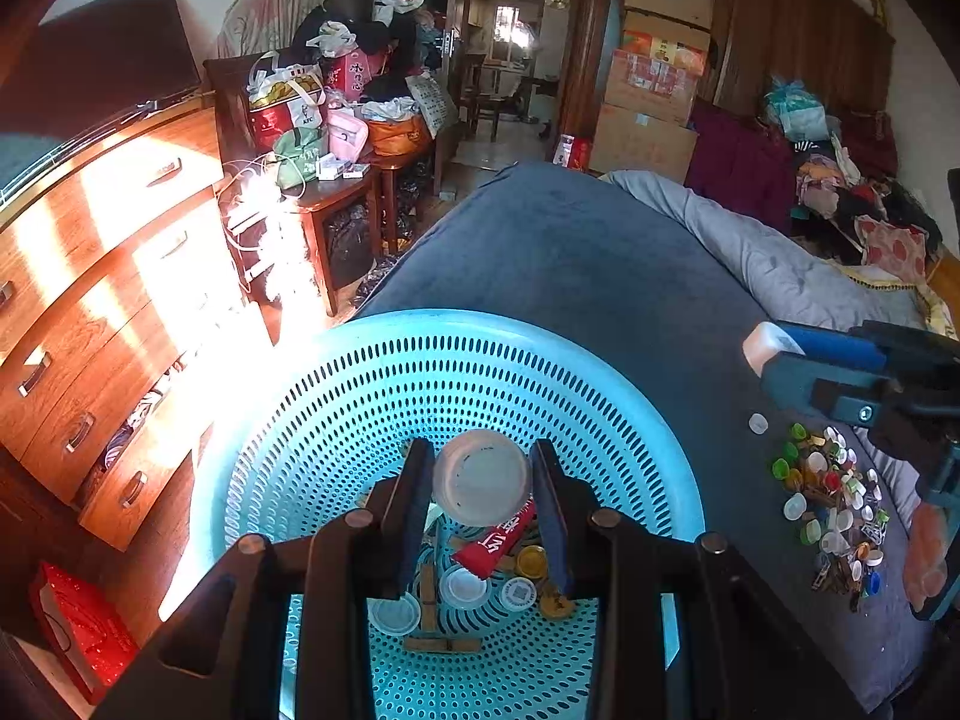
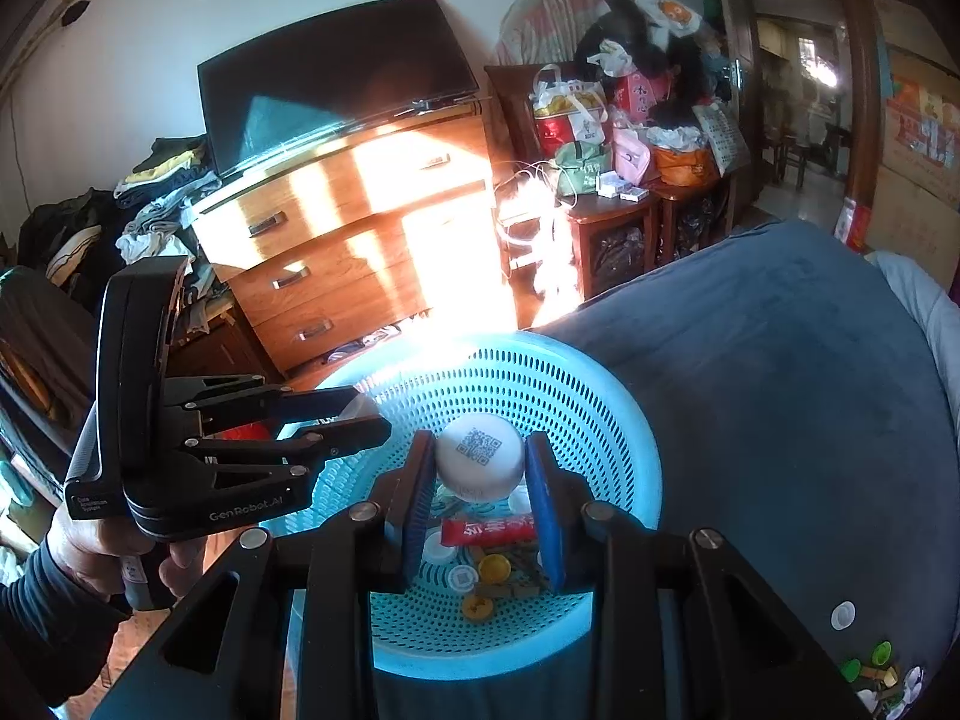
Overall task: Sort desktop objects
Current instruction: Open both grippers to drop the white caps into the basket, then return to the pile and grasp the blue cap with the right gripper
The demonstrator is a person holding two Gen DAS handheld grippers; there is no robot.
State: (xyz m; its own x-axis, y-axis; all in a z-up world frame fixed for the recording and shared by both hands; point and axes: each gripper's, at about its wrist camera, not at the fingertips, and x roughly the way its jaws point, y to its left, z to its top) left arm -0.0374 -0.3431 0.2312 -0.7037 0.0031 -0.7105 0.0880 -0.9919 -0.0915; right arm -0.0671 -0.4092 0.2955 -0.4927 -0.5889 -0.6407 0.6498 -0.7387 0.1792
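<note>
Low in the left wrist view, the left hand-held gripper (image 1: 482, 498) is clamped on a white cap (image 1: 482, 477), plain side showing. Low in the right wrist view, the right hand-held gripper (image 2: 480, 468) is clamped on a second white cap (image 2: 478, 465), printed with a QR code seen only there. Both hang over one blue perforated basket (image 1: 372, 372) holding a red packet (image 1: 498, 540), caps and wooden clips. On the blue bed (image 1: 570, 252), only the left view shows the full pile of small objects (image 1: 831, 510) at right. One wooden dresser (image 2: 360, 228) stands beyond.
</note>
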